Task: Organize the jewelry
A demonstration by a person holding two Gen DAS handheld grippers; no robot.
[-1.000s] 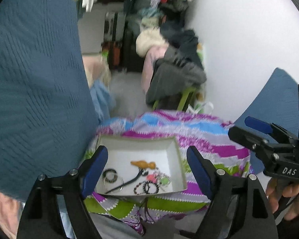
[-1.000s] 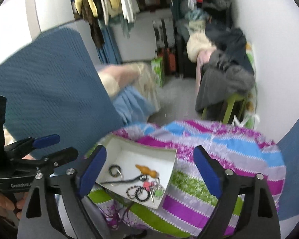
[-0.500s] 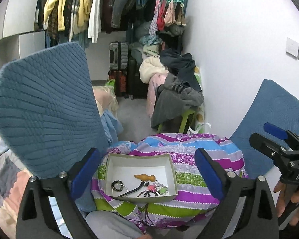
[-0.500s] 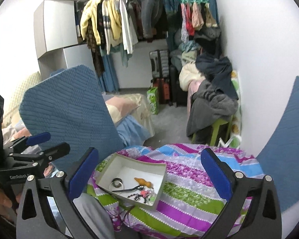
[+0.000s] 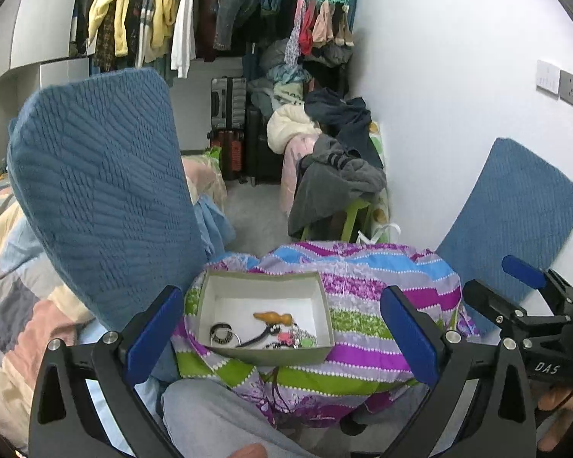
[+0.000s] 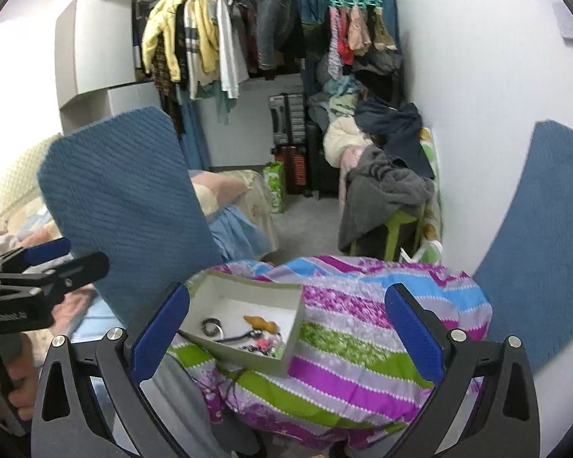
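Note:
A shallow white box (image 5: pixel 225 290) sits on a striped purple, green and blue cloth (image 5: pixel 366 301). It holds an orange piece (image 5: pixel 272 317), a black-and-white ring bracelet (image 5: pixel 222 334), a dark cord and small pink and green bits. The box also shows in the right wrist view (image 6: pixel 225 290), with the orange piece (image 6: pixel 259 322) inside. My left gripper (image 5: pixel 282 339) is open and empty, held above and short of the box. My right gripper (image 6: pixel 286 336) is open and empty, also back from the box.
Blue quilted cushions stand left (image 5: pixel 99 191) and right (image 5: pixel 515 206) of the cloth. A grey trouser leg (image 5: pixel 217 416) lies below the box. Piled clothes (image 5: pixel 332 168) and suitcases (image 5: pixel 229 126) fill the back, under hanging clothes (image 5: pixel 152 19). A white wall is on the right.
Both grippers have pulled back and risen away from the box, which now looks smaller and lower. Both stay open and empty.

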